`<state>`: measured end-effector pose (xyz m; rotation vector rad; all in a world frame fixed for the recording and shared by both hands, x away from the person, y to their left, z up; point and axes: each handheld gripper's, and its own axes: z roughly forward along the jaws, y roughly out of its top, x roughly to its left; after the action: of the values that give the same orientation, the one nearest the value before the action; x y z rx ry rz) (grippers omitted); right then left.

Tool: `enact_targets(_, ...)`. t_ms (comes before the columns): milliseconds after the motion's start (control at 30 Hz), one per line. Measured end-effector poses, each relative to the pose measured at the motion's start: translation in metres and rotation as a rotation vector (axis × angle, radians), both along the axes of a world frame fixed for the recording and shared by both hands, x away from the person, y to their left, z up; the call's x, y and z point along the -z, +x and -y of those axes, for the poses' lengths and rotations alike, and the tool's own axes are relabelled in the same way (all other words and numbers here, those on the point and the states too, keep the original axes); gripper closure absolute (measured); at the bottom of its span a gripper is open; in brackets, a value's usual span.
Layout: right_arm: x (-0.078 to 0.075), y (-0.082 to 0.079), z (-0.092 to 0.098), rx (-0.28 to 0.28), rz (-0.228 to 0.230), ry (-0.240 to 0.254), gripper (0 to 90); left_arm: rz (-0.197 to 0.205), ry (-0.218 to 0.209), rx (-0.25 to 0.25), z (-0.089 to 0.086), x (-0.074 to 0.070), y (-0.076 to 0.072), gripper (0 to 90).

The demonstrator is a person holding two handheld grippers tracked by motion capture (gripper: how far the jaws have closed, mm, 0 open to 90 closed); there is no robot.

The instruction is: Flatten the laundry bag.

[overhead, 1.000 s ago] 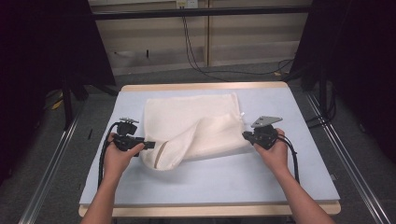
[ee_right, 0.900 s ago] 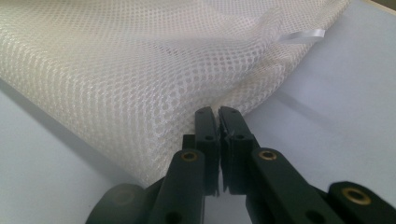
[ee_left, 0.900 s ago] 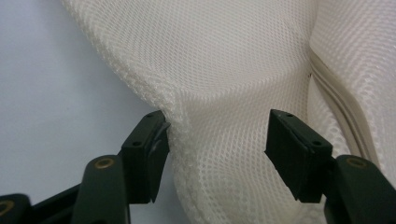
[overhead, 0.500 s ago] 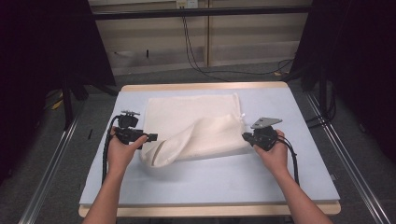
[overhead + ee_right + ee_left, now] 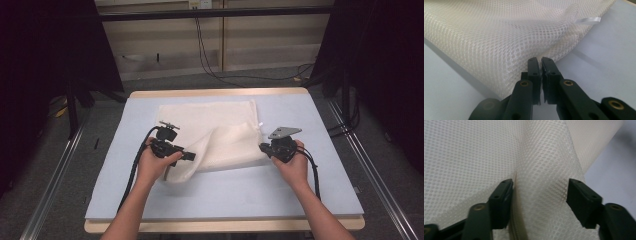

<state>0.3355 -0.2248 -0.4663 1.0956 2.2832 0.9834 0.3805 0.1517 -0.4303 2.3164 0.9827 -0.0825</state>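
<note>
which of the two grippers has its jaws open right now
The left gripper: its jaws stand apart with a ridge of the white mesh bag between them. The right gripper has its jaws closed at the bag's edge.

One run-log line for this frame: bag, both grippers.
mesh bag: white, partly folded on table | left gripper: open, jaws astride a fold | right gripper: shut on bag edge
</note>
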Motion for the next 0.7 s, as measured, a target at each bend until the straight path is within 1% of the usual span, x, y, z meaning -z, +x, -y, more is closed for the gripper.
enact_targets(33, 0.000, -0.001, 0.000, 0.008, -0.007, 0.006, 85.0, 0.005, 0.018, -0.002, 0.004, 0.002, -0.004, 57.1)
enact_targets(67, 0.000, -0.001, 0.000, 0.010, -0.009, 0.008, 84.7, 0.005, 0.018, -0.002, 0.004, 0.002, -0.004, 62.4)
enact_targets(100, 0.001, -0.001, 0.000, 0.010, -0.008, 0.007, 84.5, 0.013, 0.039, 0.028, 0.006, 0.003, -0.007, 67.5)
enact_targets(133, 0.001, -0.001, 0.000, 0.010, -0.008, 0.007, 84.5, 0.013, 0.039, 0.028, 0.006, 0.003, -0.007, 74.3)
enact_targets(167, 0.002, -0.001, 0.000, 0.009, -0.006, 0.008, 84.3, 0.019, 0.021, 0.029, 0.006, 0.002, -0.009, 74.3)
enact_targets(200, 0.002, -0.002, 0.000, 0.012, -0.015, 0.010, 84.1, 0.033, 0.013, 0.036, 0.004, 0.001, -0.010, 76.5)
enact_targets(233, 0.003, -0.002, 0.001, 0.006, -0.010, 0.007, 84.0, 0.042, -0.004, 0.027, 0.002, 0.000, -0.013, 77.4)
enact_targets(267, 0.004, -0.002, 0.001, 0.014, -0.010, 0.003, 83.8, 0.041, -0.015, 0.035, 0.001, 0.000, -0.014, 78.0)
enact_targets(300, 0.005, -0.002, 0.001, 0.014, -0.013, 0.010, 83.4, 0.040, -0.043, 0.045, -0.001, 0.000, -0.018, 78.4)
enact_targets(333, 0.006, -0.002, 0.001, 0.016, -0.024, 0.005, 82.9, 0.045, -0.084, 0.018, -0.001, 0.001, -0.023, 78.6)
enact_targets(367, 0.007, -0.002, 0.002, 0.016, -0.018, 0.000, 82.8, 0.044, -0.092, 0.036, -0.004, 0.001, -0.026, 78.8)
enact_targets(400, 0.008, -0.002, 0.002, 0.019, -0.026, 0.002, 82.9, 0.049, -0.107, 0.043, -0.005, 0.001, -0.028, 78.7)
enact_targets(433, 0.010, -0.001, 0.003, 0.013, -0.029, 0.005, 82.6, 0.058, -0.111, 0.067, -0.008, 0.000, -0.032, 78.8)
enact_targets(500, 0.010, -0.001, 0.003, 0.012, -0.031, 0.002, 82.3, 0.057, -0.129, 0.090, -0.011, 0.001, -0.039, 78.8)
enact_targets(533, 0.010, -0.001, 0.003, 0.020, -0.039, 0.002, 82.1, 0.059, -0.135, 0.100, -0.012, 0.001, -0.041, 78.8)
enact_targets(567, 0.010, -0.001, 0.003, 0.018, -0.044, 0.006, 81.9, 0.049, -0.136, 0.122, -0.013, 0.001, -0.045, 78.8)
enact_targets(600, 0.010, 0.000, 0.004, 0.017, -0.043, 0.012, 81.3, 0.053, -0.132, 0.136, -0.013, 0.001, -0.048, 78.8)
enact_targets(633, 0.009, 0.000, 0.006, 0.021, -0.043, 0.015, 80.8, 0.056, -0.130, 0.139, -0.013, 0.002, -0.052, 78.7)
enact_targets(667, 0.009, 0.000, 0.007, 0.025, -0.044, 0.019, 80.2, 0.050, -0.136, 0.146, -0.014, 0.003, -0.054, 78.8)
enact_targets(700, 0.008, 0.002, 0.009, 0.023, -0.031, 0.012, 79.7, 0.044, -0.140, 0.154, -0.017, 0.003, -0.056, 78.8)
